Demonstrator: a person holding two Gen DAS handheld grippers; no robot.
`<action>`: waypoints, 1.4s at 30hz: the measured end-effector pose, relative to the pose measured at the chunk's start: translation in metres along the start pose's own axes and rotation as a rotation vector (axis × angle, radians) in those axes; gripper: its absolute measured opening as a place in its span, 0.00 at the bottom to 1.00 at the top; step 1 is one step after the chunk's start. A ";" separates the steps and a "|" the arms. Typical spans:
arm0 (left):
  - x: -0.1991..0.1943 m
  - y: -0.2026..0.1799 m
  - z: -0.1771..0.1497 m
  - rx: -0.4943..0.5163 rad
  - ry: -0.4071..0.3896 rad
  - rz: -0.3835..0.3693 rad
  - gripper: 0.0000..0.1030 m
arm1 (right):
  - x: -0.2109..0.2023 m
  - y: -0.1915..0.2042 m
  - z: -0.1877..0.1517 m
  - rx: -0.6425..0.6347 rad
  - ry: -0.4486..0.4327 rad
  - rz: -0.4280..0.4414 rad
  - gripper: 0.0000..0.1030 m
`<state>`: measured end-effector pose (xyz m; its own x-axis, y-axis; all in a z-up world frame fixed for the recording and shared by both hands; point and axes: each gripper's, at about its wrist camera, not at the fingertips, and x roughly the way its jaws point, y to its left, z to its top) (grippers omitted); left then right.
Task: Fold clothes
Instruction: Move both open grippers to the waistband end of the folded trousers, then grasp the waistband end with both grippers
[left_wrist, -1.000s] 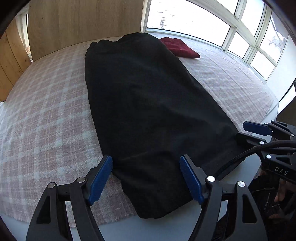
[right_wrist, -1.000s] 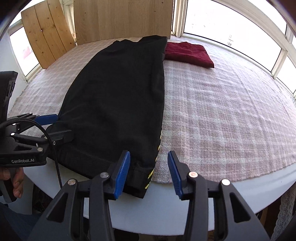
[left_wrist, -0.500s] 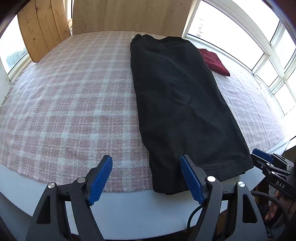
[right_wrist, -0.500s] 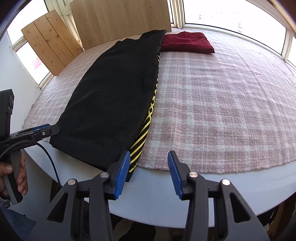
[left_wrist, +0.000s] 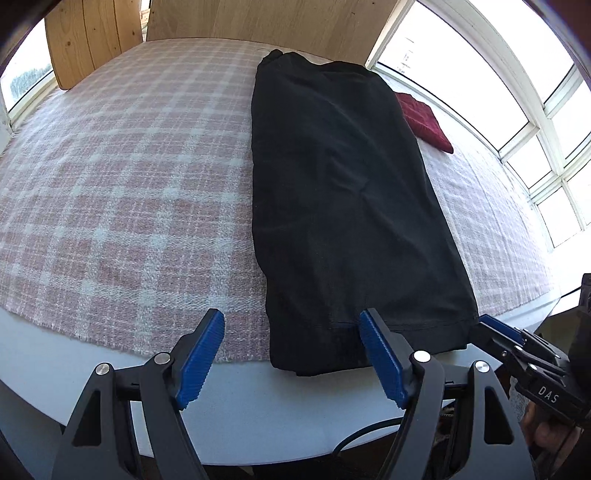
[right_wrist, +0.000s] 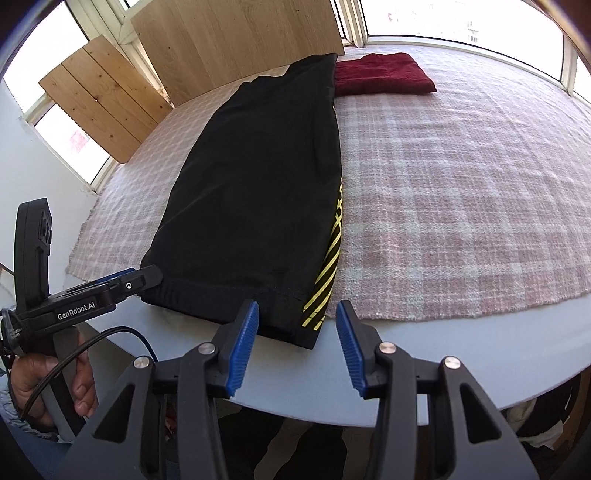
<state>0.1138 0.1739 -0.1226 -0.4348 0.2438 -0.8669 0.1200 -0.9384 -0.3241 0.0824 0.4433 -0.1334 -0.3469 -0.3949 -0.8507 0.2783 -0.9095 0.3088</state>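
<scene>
black trousers (left_wrist: 343, 206) flat on plaid cloth (left_wrist: 122, 192); both tongs agape, empty

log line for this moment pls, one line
left gripper: open, empty | right gripper: open, empty | black garment: folded lengthwise, near end at both grippers | red cloth: folded, far end

We see bright daylight pouring through blown-out white window panes (left_wrist: 476, 70), glaring on the pink plaid woven cloth (right_wrist: 461, 177). Both views stay sharp, though fisheye bending curves the edges and dark vignetting fills the corners.
</scene>
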 end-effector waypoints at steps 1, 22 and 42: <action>0.001 0.001 -0.001 -0.011 -0.003 -0.015 0.71 | 0.006 -0.004 -0.002 0.025 0.010 0.016 0.42; -0.011 -0.013 -0.006 0.108 -0.029 -0.024 0.24 | 0.011 -0.004 0.001 0.058 -0.034 0.130 0.15; -0.008 0.002 -0.015 -0.022 0.045 -0.025 0.63 | 0.004 -0.018 -0.007 0.092 -0.025 0.170 0.20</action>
<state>0.1305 0.1740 -0.1221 -0.3970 0.2786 -0.8745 0.1297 -0.9262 -0.3540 0.0825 0.4592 -0.1459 -0.3243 -0.5459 -0.7725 0.2520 -0.8370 0.4857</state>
